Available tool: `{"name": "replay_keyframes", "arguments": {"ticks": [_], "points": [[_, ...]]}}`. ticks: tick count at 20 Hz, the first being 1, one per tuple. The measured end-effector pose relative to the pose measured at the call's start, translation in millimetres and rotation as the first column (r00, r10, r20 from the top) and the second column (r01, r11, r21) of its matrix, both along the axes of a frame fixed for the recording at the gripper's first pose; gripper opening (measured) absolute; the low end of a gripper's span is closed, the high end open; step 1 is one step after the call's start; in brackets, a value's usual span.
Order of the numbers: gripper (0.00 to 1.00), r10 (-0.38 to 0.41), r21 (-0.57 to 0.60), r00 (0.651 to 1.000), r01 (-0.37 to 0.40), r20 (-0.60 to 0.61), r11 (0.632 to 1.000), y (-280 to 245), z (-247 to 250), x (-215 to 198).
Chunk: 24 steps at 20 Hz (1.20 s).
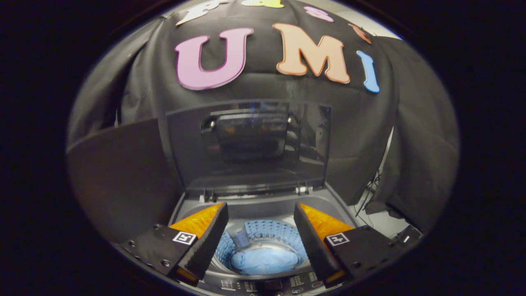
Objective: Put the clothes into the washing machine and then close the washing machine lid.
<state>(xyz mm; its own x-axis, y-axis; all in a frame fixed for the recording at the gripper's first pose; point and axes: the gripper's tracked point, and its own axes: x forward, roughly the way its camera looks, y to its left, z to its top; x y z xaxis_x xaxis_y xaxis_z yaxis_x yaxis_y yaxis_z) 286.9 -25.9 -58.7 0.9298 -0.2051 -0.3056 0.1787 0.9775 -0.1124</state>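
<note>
A grey top-loading washing machine (263, 204) stands below me with its lid (250, 146) raised upright against the booth wall. Inside the perforated drum (267, 231) lies a bundle of light blue clothes (265, 260). My gripper (261, 211) hovers above the drum opening, open, with a wide gap between its fingers and nothing held. The blue clothes show down between the fingers, well below them. The lid stands just beyond the fingertips, its dark glass panel facing me.
The machine's control panel (267, 283) runs along its near edge, under the fingers. A dark flat panel (119, 176) stands to the left of the machine. Cables (370, 193) and a small box (409, 235) lie on the floor to the right.
</note>
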Motion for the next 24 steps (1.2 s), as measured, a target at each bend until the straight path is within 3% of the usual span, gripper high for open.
{"name": "replay_keyframes", "arguments": {"ticks": [1,5,8,11,18,24], "points": [[0.99,-0.012,0.01,0.999,0.012,0.046,1.0,-2,22,1],[0.98,0.041,0.075,0.961,-0.064,0.272,0.995,17,119,13],[0.97,0.048,0.04,0.916,-0.07,0.398,0.997,19,182,20],[0.97,0.107,-0.018,0.867,-0.112,0.487,0.993,33,226,37],[0.97,0.109,-0.098,0.881,-0.071,0.461,0.993,42,227,99],[0.97,0.092,-0.147,0.916,-0.037,0.39,0.988,48,183,152]]}}
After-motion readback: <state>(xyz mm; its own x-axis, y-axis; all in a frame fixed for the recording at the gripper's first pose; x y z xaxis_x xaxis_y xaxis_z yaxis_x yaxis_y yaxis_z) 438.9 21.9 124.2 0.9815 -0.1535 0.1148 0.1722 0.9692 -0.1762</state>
